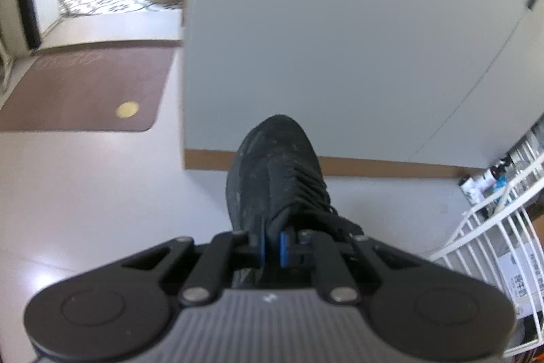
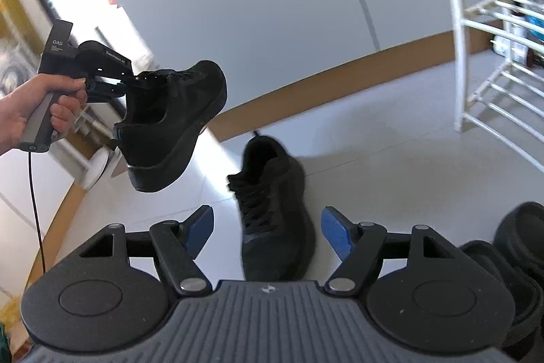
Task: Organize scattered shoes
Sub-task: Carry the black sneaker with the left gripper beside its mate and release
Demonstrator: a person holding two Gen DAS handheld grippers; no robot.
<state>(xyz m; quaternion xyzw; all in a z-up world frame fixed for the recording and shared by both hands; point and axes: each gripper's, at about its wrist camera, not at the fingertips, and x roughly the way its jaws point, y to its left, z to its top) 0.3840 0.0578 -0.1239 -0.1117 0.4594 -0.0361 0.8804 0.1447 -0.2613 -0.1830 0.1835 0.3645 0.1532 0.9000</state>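
My left gripper [image 1: 273, 247] is shut on the heel collar of a black lace-up shoe [image 1: 272, 172], which hangs in the air with its toe pointing away. From the right wrist view the same held shoe [image 2: 170, 125] floats at the left, above the floor, with the left gripper [image 2: 127, 84] and a hand [image 2: 30, 114] behind it. A second black shoe [image 2: 272, 213] lies on the pale floor, toe toward me. My right gripper [image 2: 268, 233] hovers over it, open, its blue pads [image 2: 200, 227] on either side without touching.
A white wire shoe rack [image 2: 493, 63] stands at the right, also the rack [image 1: 493, 227] in the left view. Black sandals [image 2: 510, 267] lie at the lower right. A grey wall [image 1: 340, 39] with brown skirting is ahead. A brown mat [image 1: 88, 87] lies before a bathroom doorway.
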